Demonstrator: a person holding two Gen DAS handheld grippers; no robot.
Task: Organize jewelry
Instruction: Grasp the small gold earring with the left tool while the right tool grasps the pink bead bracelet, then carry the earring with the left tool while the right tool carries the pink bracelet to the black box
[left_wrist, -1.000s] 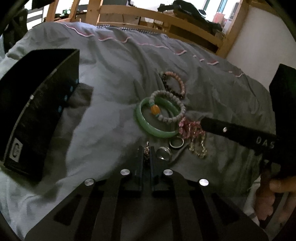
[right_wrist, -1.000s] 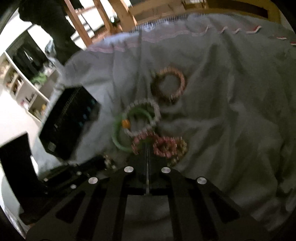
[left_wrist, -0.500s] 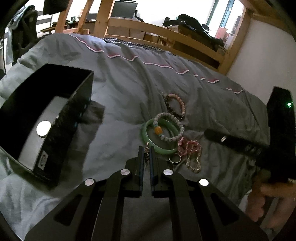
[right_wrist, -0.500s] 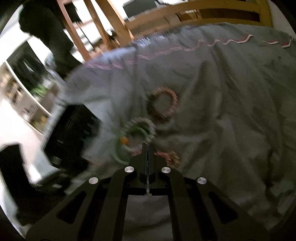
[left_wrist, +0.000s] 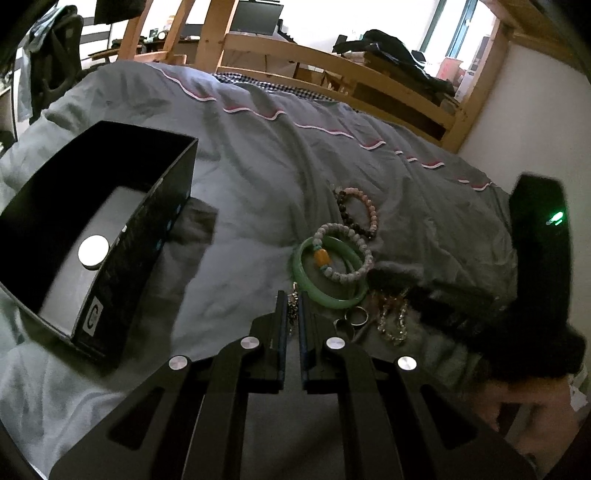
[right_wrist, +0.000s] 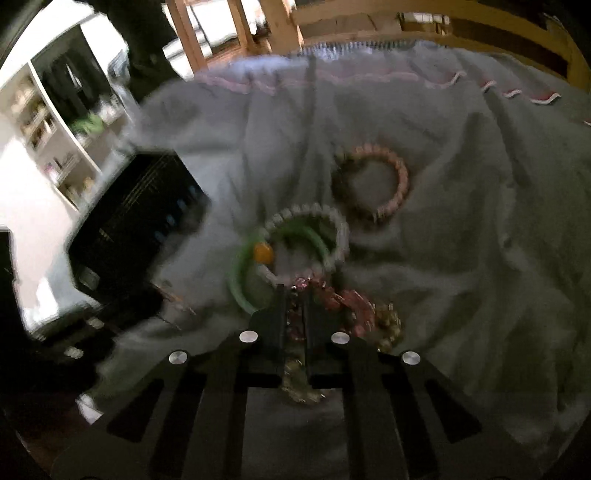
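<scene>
My left gripper (left_wrist: 291, 314) is shut on a small metal charm (left_wrist: 293, 304) just above the grey bedcover. Beside it lie a green bangle (left_wrist: 328, 295), a white bead bracelet (left_wrist: 345, 236), a pink and dark bead bracelet (left_wrist: 356, 212) and two rings (left_wrist: 352, 319). My right gripper (right_wrist: 293, 306) is shut on a pink and gold chain (right_wrist: 354, 306), which shows between its fingers and trails to the right. In the left wrist view the right gripper (left_wrist: 376, 277) is blurred, and the chain (left_wrist: 391, 319) hangs below it. The open black box (left_wrist: 110, 236) stands at left.
A round silver piece (left_wrist: 93, 252) lies on the box's white floor. A hand (left_wrist: 528, 410) holds the right gripper at lower right. The wooden bed rail (left_wrist: 332, 59) runs along the far side. Creased grey bedcover (left_wrist: 266, 177) spreads between box and jewelry.
The left view has shifted, so the inside of the box now shows. The right gripper has shifted over the pink and gold chain, which now sits between its fingers.
</scene>
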